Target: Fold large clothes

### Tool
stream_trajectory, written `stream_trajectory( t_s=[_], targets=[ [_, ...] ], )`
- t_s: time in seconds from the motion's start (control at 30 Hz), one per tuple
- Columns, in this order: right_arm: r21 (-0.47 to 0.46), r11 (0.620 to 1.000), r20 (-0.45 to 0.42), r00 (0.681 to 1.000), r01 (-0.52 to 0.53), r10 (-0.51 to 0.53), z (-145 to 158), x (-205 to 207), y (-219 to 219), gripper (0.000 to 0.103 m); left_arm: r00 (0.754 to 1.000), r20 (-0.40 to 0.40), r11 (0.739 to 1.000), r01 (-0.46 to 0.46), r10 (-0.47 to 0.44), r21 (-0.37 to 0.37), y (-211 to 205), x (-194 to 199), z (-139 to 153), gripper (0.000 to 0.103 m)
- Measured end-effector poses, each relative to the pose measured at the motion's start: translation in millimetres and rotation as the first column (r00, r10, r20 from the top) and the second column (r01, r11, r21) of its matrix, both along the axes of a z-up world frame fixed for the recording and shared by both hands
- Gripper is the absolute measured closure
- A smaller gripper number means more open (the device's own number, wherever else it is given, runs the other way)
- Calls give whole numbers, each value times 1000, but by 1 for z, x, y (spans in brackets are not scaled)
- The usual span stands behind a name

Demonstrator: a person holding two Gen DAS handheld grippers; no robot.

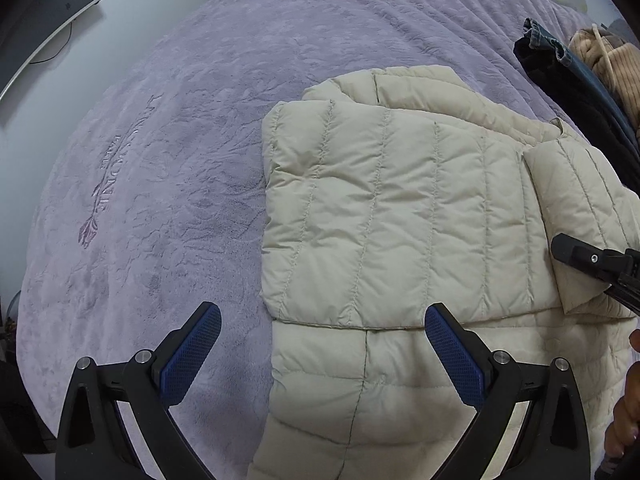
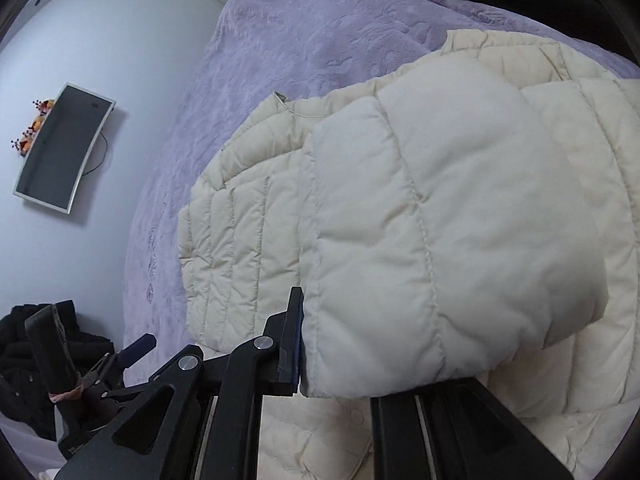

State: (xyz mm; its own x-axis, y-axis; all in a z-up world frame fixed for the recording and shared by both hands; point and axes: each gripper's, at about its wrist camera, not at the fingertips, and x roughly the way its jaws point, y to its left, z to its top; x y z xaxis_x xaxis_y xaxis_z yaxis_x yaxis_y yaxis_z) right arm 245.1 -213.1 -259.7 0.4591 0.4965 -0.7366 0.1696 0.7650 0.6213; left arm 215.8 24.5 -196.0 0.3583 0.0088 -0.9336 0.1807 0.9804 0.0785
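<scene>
We see the jacket (image 1: 392,216) lying collar toward twelve o'clock, right gripper (image 2: 320,344) clamped on its sleeve (image 2: 440,220), left gripper (image 1: 322,354) spread apart.

A cream quilted puffer jacket (image 1: 392,216) lies partly folded on a lilac plush bedspread (image 1: 168,160). The left gripper (image 1: 322,354) hovers above its edge, blue-padded jaws wide apart.
</scene>
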Motion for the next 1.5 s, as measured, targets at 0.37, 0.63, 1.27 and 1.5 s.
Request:
stream_trajectory(
  t_s=[0.37, 0.63, 1.27, 1.5],
  targets=[
    [-76, 987, 28, 990, 138, -137, 35, -38, -14, 25, 1000, -25, 1000, 11, -12, -28, -6, 14, -14, 1],
    [84, 911, -1, 914, 403, -405, 28, -50, -72, 81, 1000, -17, 993, 4, -6, -116, 12, 19, -9, 1],
    [-293, 921, 25, 961, -258, 277, 41, 5, 89, 42, 993, -53, 813, 59, -109, -579, 46, 41, 18, 1],
    [-297, 928, 24, 970, -226, 244, 52, -29, 58, 24, 976, -109, 802, 90, -189, -591, 15, 41, 6, 1]
  ],
)
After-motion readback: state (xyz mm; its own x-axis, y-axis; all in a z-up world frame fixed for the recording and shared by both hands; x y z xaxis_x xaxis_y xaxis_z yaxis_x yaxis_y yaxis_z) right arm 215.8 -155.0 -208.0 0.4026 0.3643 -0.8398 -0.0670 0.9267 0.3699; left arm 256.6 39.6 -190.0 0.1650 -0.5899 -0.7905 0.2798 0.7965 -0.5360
